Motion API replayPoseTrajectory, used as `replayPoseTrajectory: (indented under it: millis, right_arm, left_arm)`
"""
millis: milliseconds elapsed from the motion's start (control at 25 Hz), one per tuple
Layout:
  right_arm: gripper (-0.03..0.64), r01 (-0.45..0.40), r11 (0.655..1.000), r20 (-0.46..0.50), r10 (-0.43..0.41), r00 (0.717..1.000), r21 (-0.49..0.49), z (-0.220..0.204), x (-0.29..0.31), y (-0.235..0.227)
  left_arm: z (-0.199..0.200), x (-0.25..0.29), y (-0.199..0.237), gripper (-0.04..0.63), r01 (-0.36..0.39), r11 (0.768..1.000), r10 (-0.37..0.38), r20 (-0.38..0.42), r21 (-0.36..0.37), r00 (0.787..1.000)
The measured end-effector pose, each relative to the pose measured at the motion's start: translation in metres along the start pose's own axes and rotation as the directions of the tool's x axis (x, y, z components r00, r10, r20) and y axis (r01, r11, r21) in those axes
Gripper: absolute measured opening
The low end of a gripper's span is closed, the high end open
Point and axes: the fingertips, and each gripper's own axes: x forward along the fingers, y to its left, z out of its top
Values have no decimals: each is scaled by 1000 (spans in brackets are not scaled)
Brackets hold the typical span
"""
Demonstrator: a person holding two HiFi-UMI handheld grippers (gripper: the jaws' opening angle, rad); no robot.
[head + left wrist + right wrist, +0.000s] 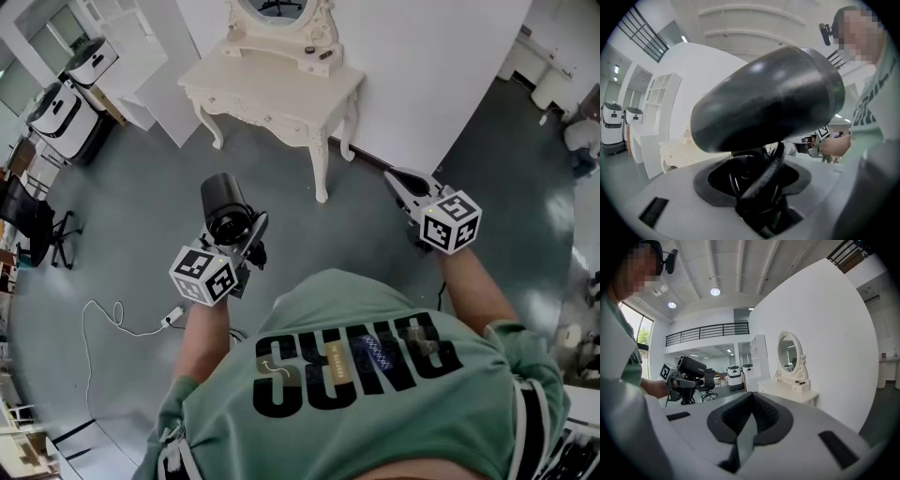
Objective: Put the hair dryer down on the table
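Smooth black plastic hair dryer (768, 93), matt cream painted table (272, 80), smooth grey floor (141, 216)

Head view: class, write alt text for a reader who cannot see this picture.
Seen from above, a person in a green shirt holds a black hair dryer in the left gripper, above a grey floor. The right gripper is shut and empty; a cream dressing table stands ahead.
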Motion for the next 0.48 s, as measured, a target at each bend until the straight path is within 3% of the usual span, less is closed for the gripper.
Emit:
replayPoseTrajectory:
  millis: [480]
  right_arm:
    - [-6,-30,999,-13,30,999,37,-18,-33,-63]
  left_arm:
    - [-12,65,-42,238,5,999,-5,-14,-51,1000]
